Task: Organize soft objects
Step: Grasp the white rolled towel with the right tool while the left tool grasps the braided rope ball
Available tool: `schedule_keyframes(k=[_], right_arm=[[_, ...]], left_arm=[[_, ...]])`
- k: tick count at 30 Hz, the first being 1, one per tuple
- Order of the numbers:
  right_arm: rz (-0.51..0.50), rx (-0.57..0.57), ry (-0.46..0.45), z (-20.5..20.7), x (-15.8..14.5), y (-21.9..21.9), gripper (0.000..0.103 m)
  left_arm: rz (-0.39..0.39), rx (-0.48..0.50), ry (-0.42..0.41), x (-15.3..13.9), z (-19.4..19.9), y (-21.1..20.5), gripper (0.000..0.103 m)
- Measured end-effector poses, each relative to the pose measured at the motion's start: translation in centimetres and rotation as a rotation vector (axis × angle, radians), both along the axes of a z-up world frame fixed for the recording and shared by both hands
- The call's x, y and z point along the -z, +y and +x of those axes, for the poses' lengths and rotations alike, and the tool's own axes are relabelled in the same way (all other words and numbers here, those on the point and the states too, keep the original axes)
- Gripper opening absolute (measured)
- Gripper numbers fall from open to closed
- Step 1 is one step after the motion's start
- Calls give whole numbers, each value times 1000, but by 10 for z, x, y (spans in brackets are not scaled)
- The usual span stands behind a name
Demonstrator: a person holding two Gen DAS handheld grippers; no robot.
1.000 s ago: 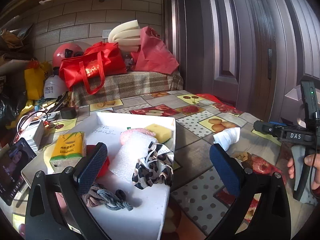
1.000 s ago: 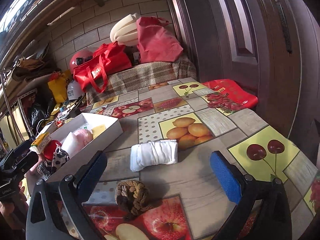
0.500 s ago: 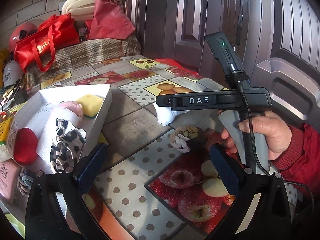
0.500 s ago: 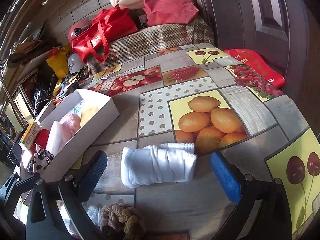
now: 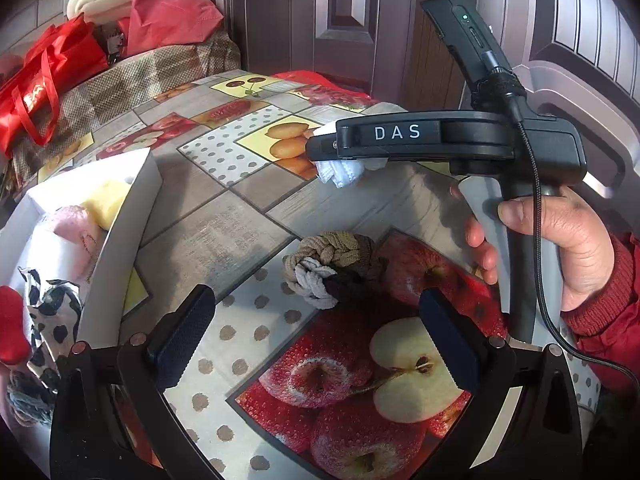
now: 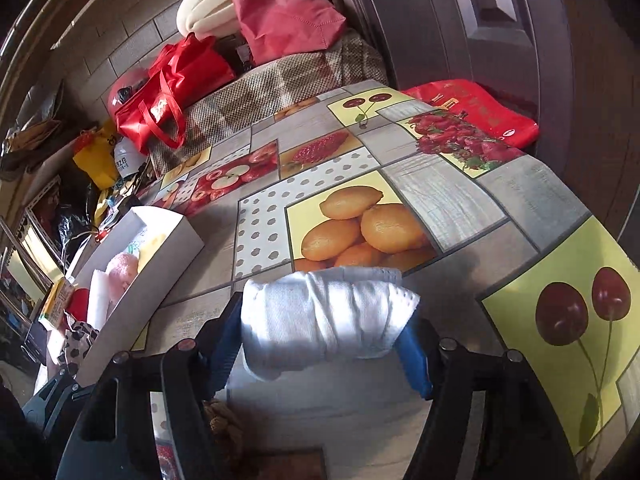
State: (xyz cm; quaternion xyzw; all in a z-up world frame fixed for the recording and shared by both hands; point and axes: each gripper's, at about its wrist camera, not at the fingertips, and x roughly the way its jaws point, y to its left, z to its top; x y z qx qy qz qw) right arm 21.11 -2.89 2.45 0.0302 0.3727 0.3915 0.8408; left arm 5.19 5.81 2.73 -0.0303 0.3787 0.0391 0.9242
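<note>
While the right hand-held gripper (image 6: 326,346) pinches the rolled white cloth (image 6: 324,316) between its blue pads, closed snugly on both ends just above the fruit-print bench (image 6: 460,200), the left hand-held gripper (image 5: 316,334) hangs wide open and empty over the braided brown, white and black rope knot (image 5: 334,270) lying on the bench, and the white cardboard box (image 5: 120,224) of soft items sits off to the left

A fruit-print oilcloth covers the surface (image 6: 452,200), lit by bright daylight. Behind it stands a dark brown panelled door (image 6: 460,12) beside a grey brick wall (image 6: 132,44). A plaid-covered bench (image 6: 272,80) sits along the far edge.
</note>
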Motion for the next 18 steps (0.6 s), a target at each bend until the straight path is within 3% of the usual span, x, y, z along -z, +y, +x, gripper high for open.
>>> schedule_keyframes(k=[2,5,6,7,9,13,18], right_arm=[[30,12,27,4,1,-5,70],[45,14,50,7,1,-5,70],[52,13,54,7,1,-6,70],[56,13,56,7,1,-6,70],[62,11,58,7,1,-6,70],[76,10,33,4,-2,-8,70],[105,28,-45,-6,-11,-14,70]], left_arm=[[-8,5,35,5,16,-3,96],[10,-5,90,12,30,-7,70],[16,1,86,12,29,-8,52],[21,8,77,11,27,-11,49],[39,6,72,11,26,-13,43],[87,-11,13,3,18,-17,42],[125,-41,-167,-19,-10,-18,42]])
